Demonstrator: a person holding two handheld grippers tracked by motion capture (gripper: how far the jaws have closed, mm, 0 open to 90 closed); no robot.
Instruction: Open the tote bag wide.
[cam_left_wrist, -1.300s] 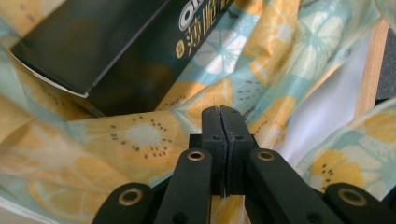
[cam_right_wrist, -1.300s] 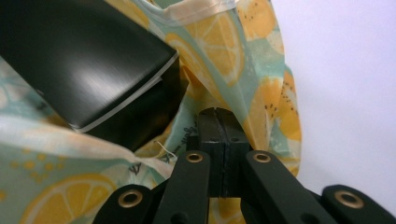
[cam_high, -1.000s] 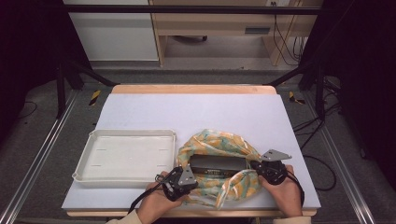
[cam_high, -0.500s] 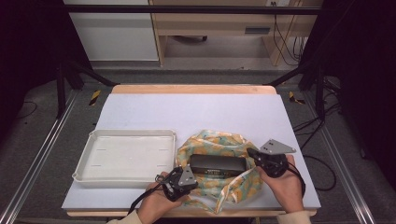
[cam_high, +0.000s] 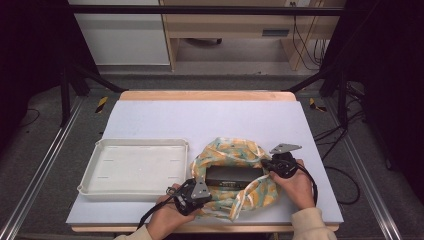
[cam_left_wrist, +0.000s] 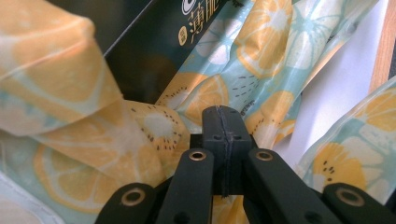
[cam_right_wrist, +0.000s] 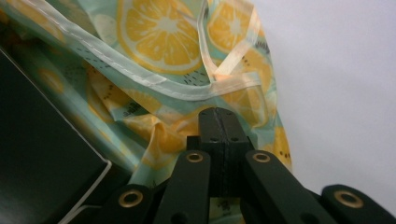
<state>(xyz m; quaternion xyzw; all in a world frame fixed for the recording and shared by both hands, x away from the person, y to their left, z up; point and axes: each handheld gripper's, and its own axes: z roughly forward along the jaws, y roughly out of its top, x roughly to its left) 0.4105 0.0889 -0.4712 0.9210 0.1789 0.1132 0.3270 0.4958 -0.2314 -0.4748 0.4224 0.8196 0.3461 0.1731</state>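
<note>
Since 1 second ago, our right gripper (cam_high: 270, 165) has lifted its edge of the bag (cam_high: 235, 150) up and a little outward, while our left gripper (cam_high: 200, 192) has stayed low at the near edge. We see the bag lying on the pale table (cam_high: 210, 117), just right of the white tray (cam_high: 135, 167), whose shallow ribbed floor holds nothing. Inside the bag sits 1 dark rectangular box (cam_high: 235, 176), flat, its long side across the table. We see the bag as thin, glossy film printed with orange slices on pale green, crumpled in loose folds, with a clear seamed hem and a strap loop in the right gripper view (cam_right_wrist: 154, 81). The box looks smooth and hard-edged, with light lettering in the left gripper view (cam_left_wrist: 201, 18). Both our grippers have jaws pressed together, each pinching a fold of the bag film (cam_left_wrist: 154, 130). Our hands come in from the near edge, the right hand (cam_high: 295, 187) raised beside the bag's right side.
</note>
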